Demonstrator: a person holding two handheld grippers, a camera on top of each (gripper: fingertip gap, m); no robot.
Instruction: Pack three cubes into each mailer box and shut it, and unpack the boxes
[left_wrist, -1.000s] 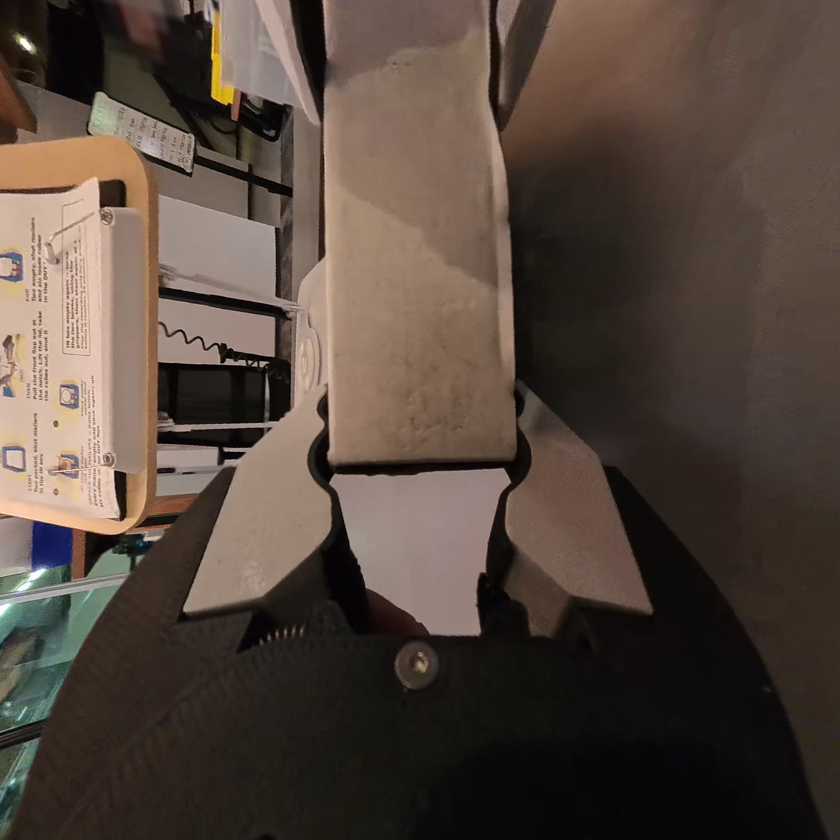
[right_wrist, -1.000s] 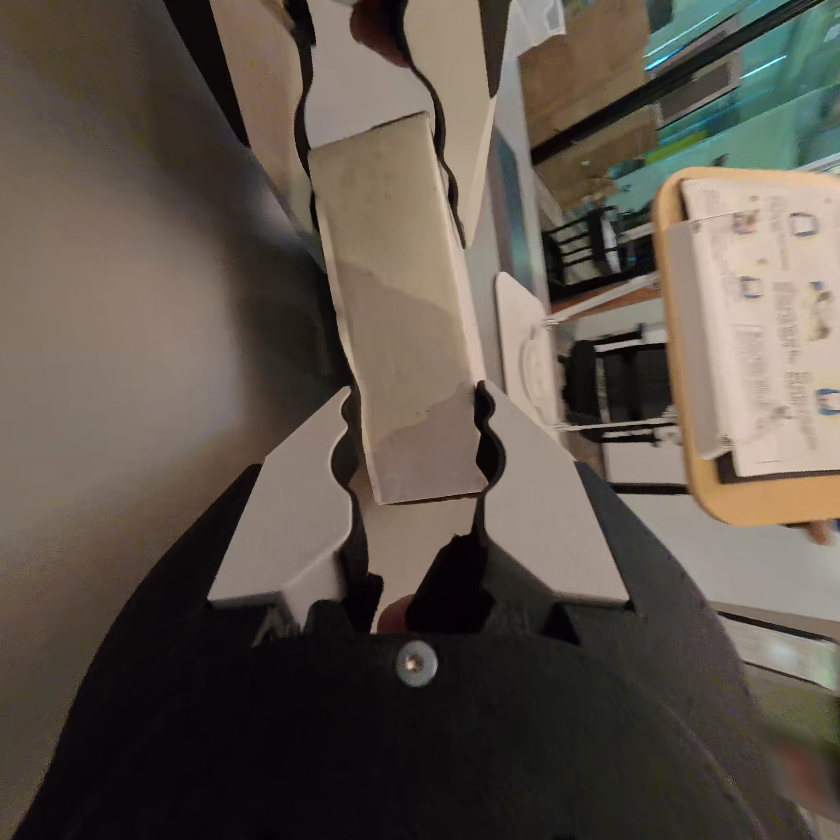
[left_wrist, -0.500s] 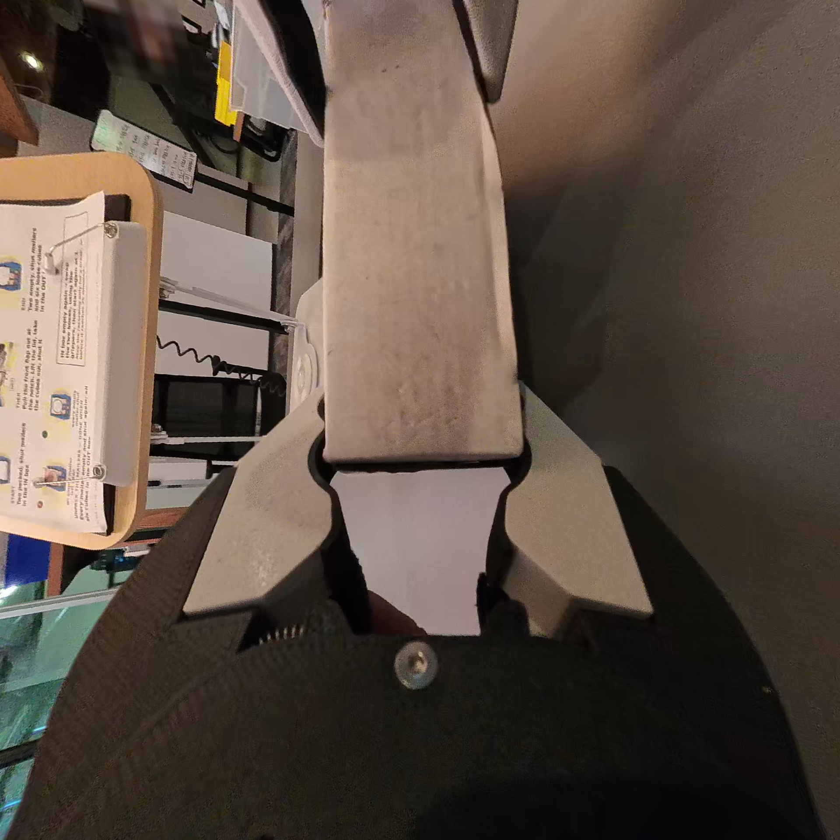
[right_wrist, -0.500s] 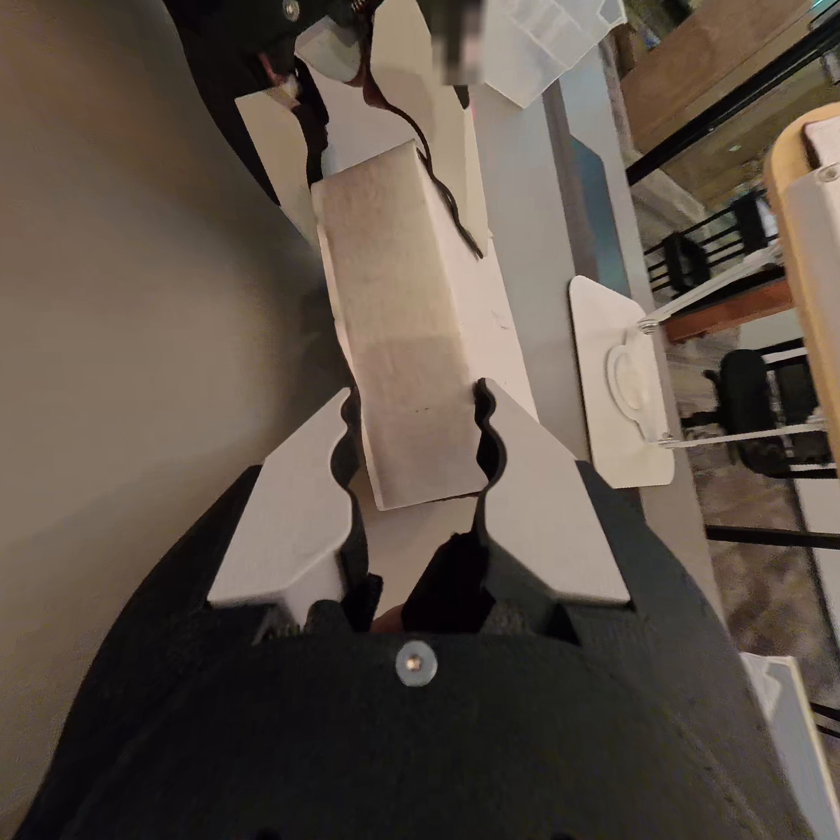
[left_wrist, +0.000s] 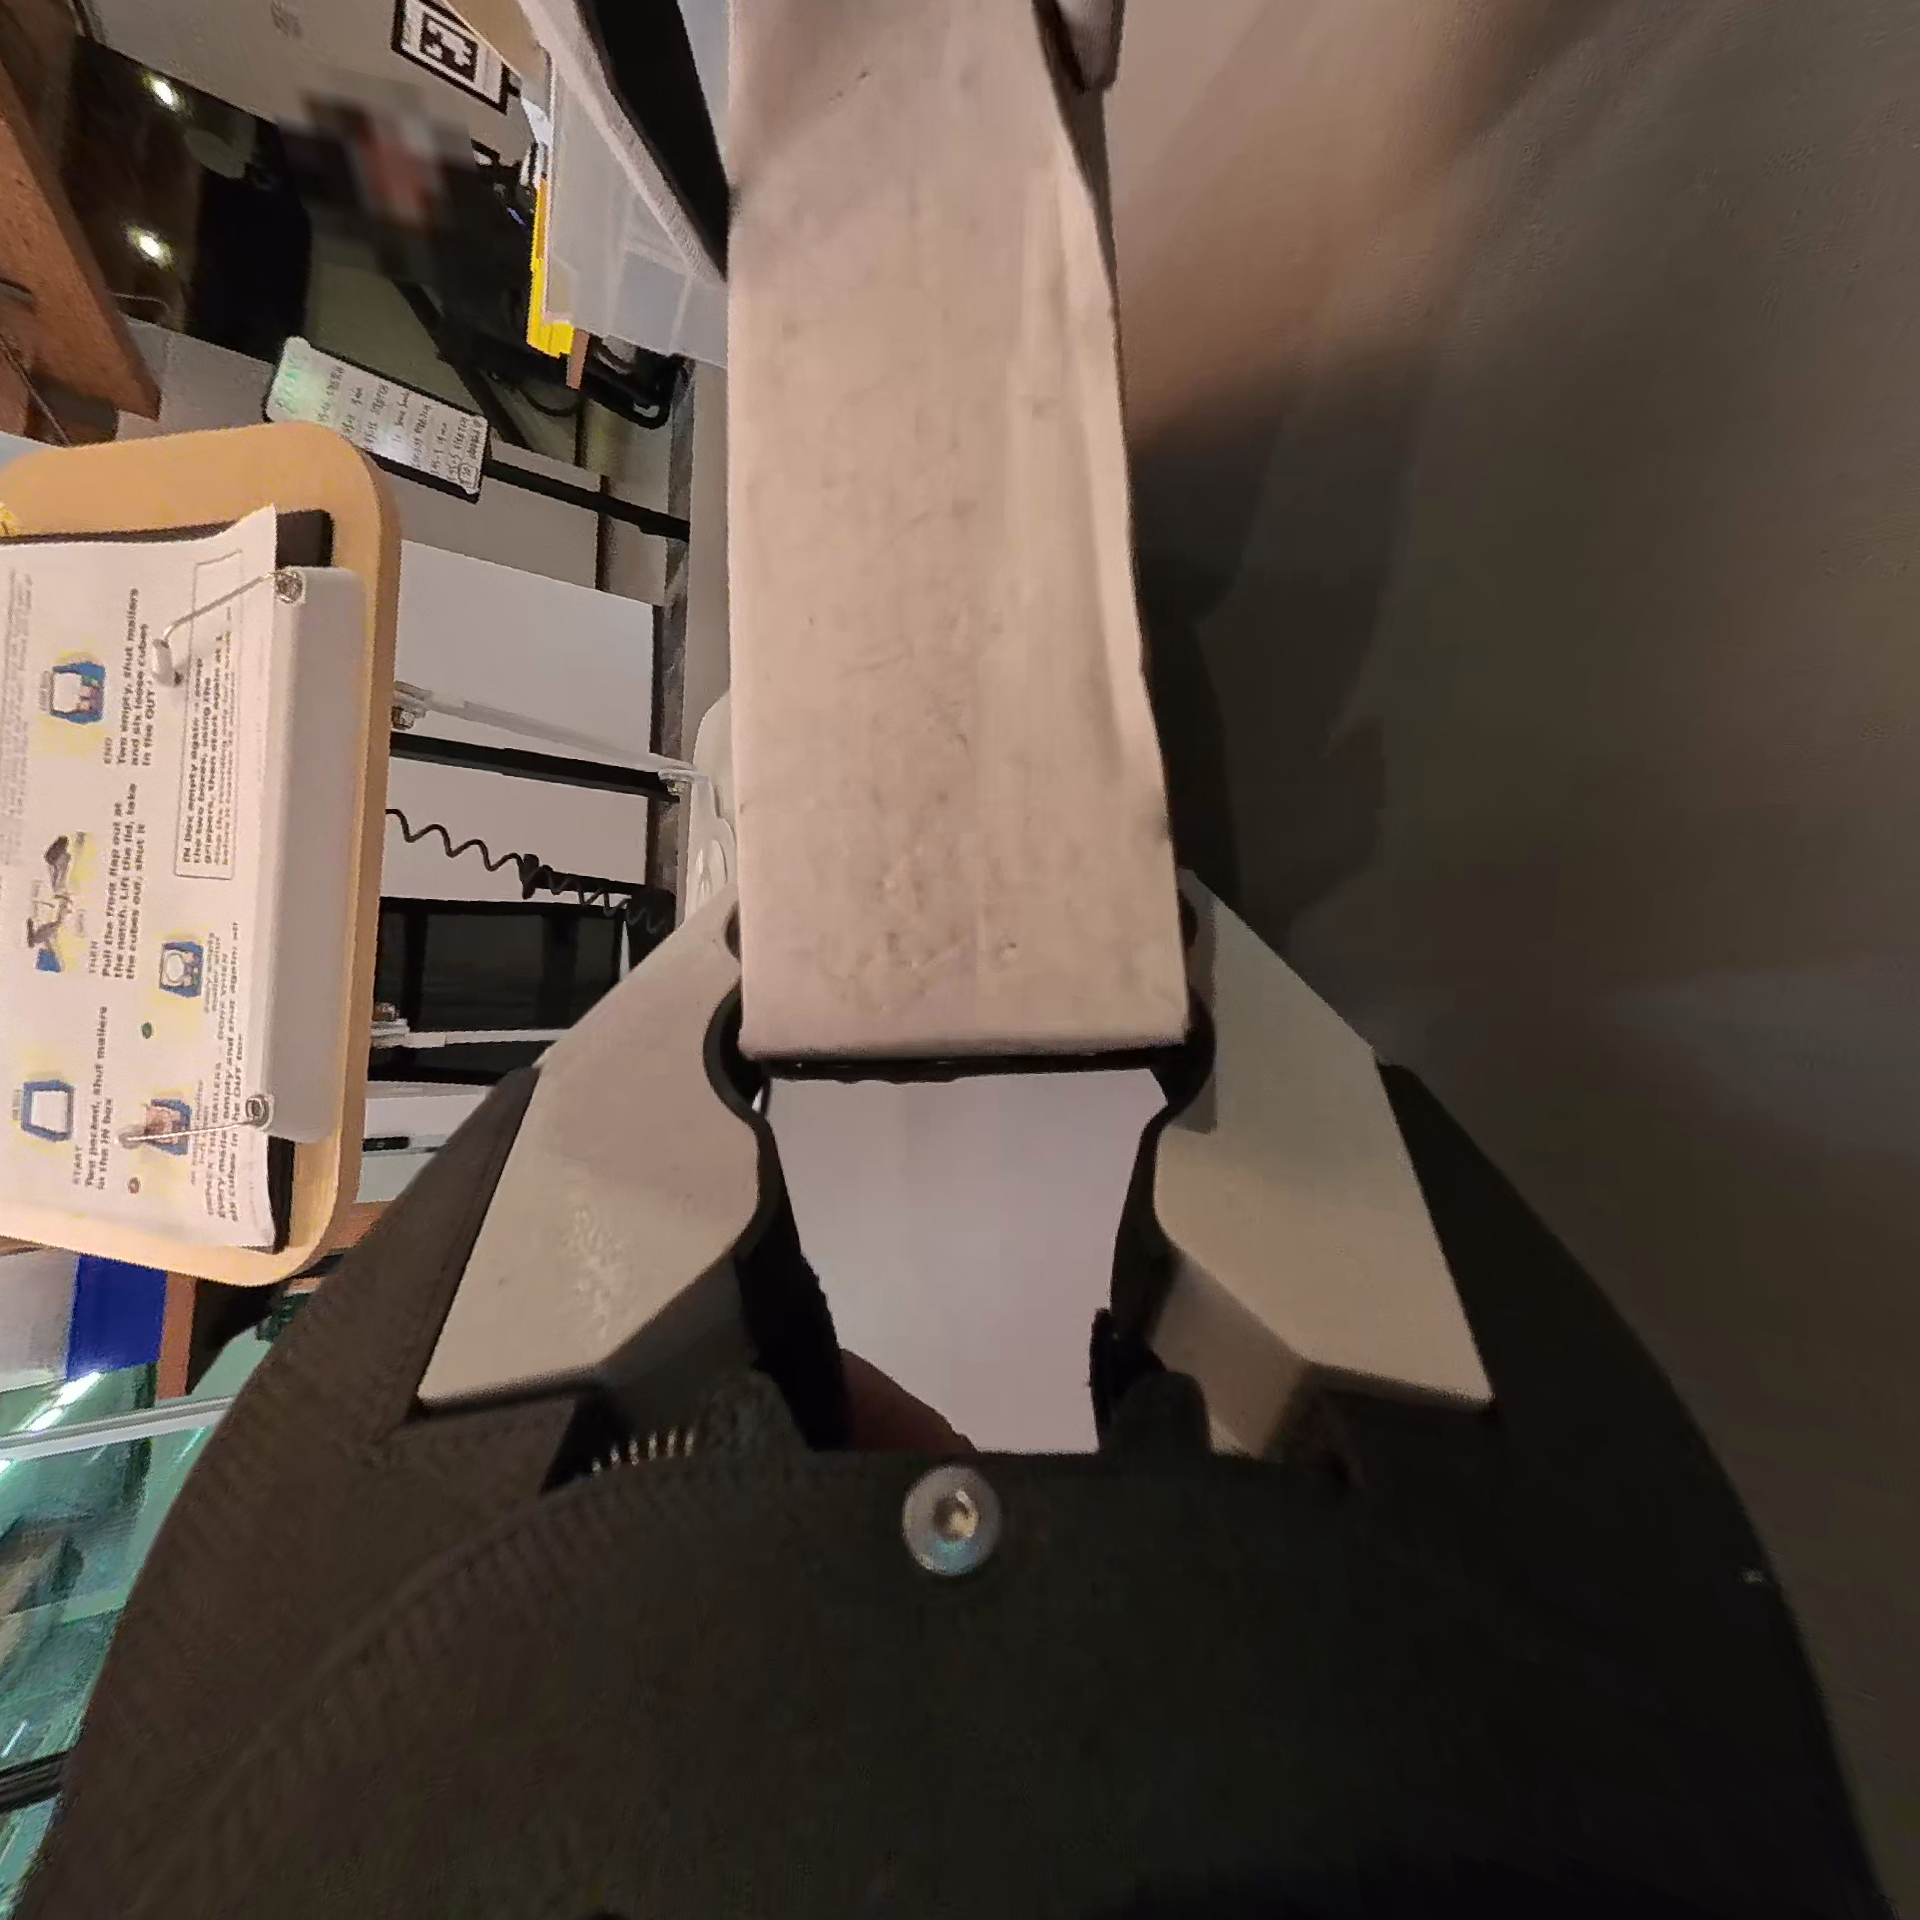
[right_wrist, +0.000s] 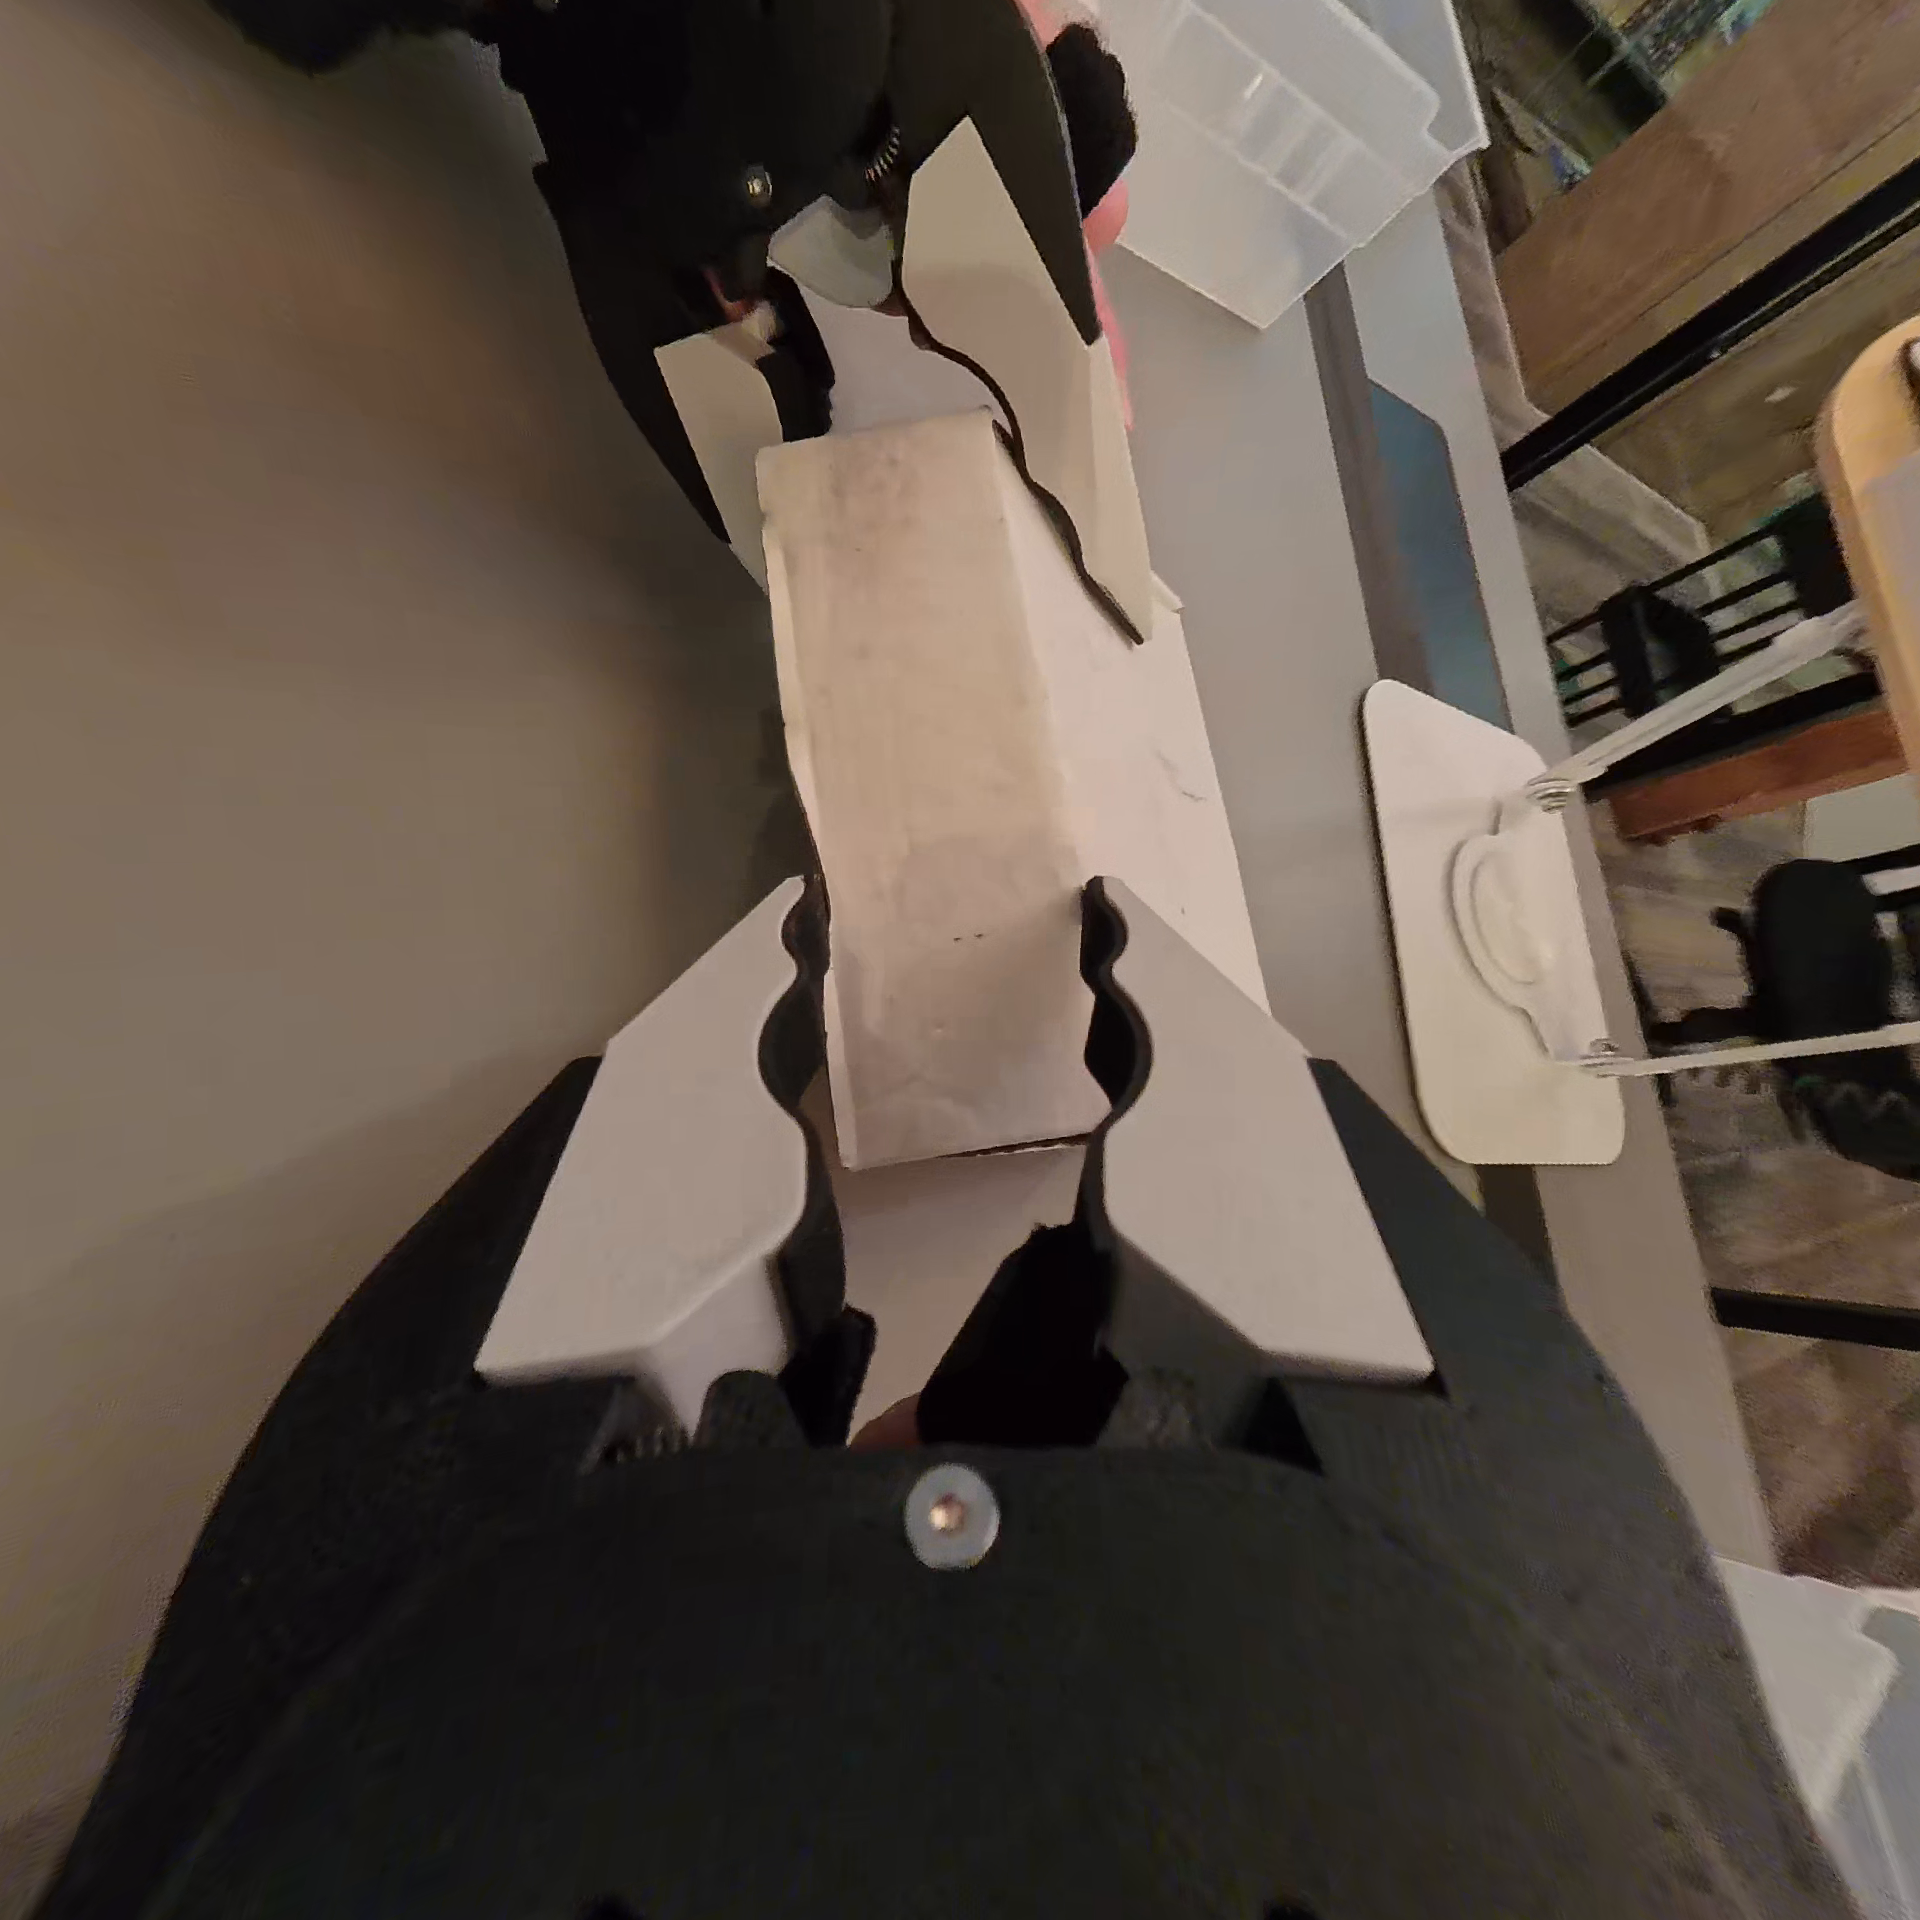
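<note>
A white mailer box (left_wrist: 935, 623) is held between my two grippers, one at each end. My left gripper (left_wrist: 961, 935) is shut on its near end in the left wrist view. My right gripper (right_wrist: 948, 904) is shut on the other end of the box (right_wrist: 925, 831). The left gripper (right_wrist: 831, 208) also shows at the box's far end in the right wrist view, with a hand behind it. Both views are rolled sideways. The box looks closed. No cubes are in view.
The grey table top (right_wrist: 312, 727) fills one side of each view. A wooden stand with an instruction sheet (left_wrist: 156, 883) stands off to the side, on a white base plate (right_wrist: 1486, 935). Clear plastic bins sit beyond the box (right_wrist: 1278, 156) and at the near right (right_wrist: 1849, 1714).
Both grippers have swung together with the box held between them. In the right wrist view the sheet stand has slid out to the right and the left gripper has come into fuller view.
</note>
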